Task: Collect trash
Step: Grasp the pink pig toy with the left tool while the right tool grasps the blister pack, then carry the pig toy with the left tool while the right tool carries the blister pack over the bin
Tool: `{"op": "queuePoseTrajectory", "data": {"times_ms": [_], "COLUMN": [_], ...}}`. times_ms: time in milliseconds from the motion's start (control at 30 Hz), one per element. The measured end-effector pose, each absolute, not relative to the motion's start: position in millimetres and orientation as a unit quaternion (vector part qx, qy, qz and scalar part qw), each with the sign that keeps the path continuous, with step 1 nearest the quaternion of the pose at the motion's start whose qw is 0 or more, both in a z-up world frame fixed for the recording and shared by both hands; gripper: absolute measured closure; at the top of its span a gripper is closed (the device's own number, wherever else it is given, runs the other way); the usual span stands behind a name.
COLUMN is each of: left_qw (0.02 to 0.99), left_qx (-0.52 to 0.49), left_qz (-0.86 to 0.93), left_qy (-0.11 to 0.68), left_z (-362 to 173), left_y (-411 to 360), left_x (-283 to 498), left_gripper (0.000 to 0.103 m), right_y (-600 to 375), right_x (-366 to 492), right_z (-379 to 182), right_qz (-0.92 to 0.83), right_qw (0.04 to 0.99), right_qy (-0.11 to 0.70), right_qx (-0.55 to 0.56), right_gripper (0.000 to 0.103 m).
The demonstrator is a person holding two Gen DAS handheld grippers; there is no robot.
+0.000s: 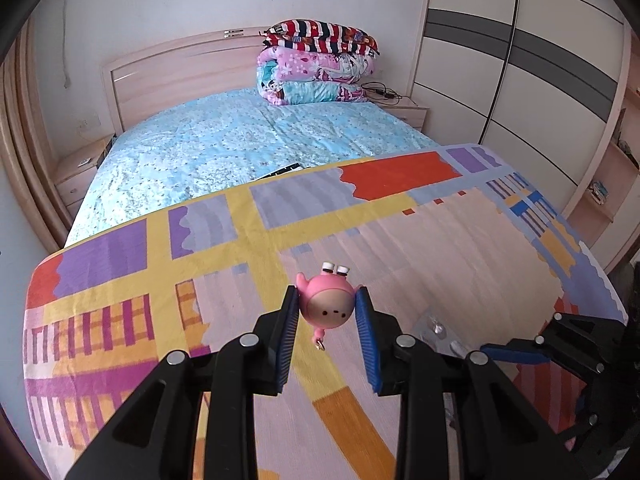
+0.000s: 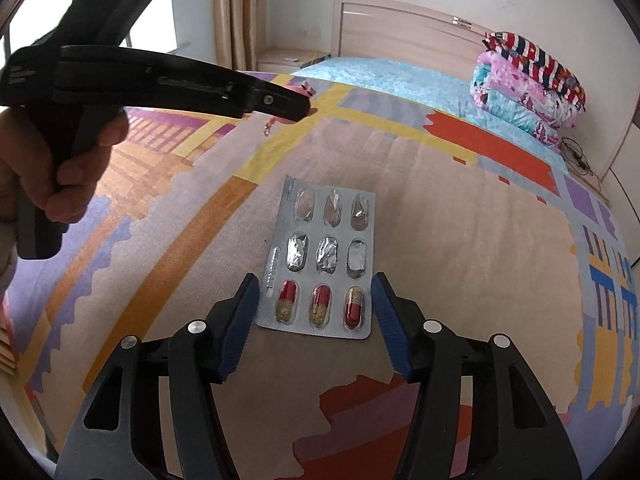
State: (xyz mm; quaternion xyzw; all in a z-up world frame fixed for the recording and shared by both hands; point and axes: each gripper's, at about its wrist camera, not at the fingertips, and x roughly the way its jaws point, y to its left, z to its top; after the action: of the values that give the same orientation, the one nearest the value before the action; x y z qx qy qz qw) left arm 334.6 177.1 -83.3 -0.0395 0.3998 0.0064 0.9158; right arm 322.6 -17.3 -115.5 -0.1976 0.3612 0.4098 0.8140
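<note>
A small pink toy figure (image 1: 329, 308) with a keyring hangs upside down above the patterned blanket (image 1: 160, 264), and my left gripper (image 1: 327, 294) is shut on it. In the right wrist view that left gripper (image 2: 296, 109) crosses the upper left, held by a hand (image 2: 60, 168). A silver pill blister pack (image 2: 326, 256), partly emptied with three capsules left, lies flat on the blanket (image 2: 460, 260). My right gripper (image 2: 314, 280) stands open with the pack's near end between its blue pads (image 2: 240, 312), which sit close beside its edges.
Beyond the blanket is a bed with a blue sheet (image 1: 240, 136) and a wooden headboard (image 1: 180, 68). Folded quilts (image 1: 320, 64) are stacked at its head. A wardrobe (image 1: 520, 60) stands to the right, with nightstands (image 1: 76, 172) beside the bed. A dark flat object (image 1: 280, 170) lies on the sheet.
</note>
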Motion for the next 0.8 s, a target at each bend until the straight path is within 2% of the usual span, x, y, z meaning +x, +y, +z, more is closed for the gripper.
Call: {"op": "queuePoseTrajectory", "data": {"times_ms": [800], "left_qw": [0.928], "left_qx": [-0.018], "left_qz": [0.016], "left_qy": [0.372], "left_z": [-37], "left_y": [140], "left_x": [248], "left_gripper": [0.075], "right_y": [-51], "right_x": [278], "right_z": [-73], "right_qz": [0.417], "right_qw": [0.825], "right_qy": [0.329], "right_qx": [-0.192], "right_gripper": [0.05]}}
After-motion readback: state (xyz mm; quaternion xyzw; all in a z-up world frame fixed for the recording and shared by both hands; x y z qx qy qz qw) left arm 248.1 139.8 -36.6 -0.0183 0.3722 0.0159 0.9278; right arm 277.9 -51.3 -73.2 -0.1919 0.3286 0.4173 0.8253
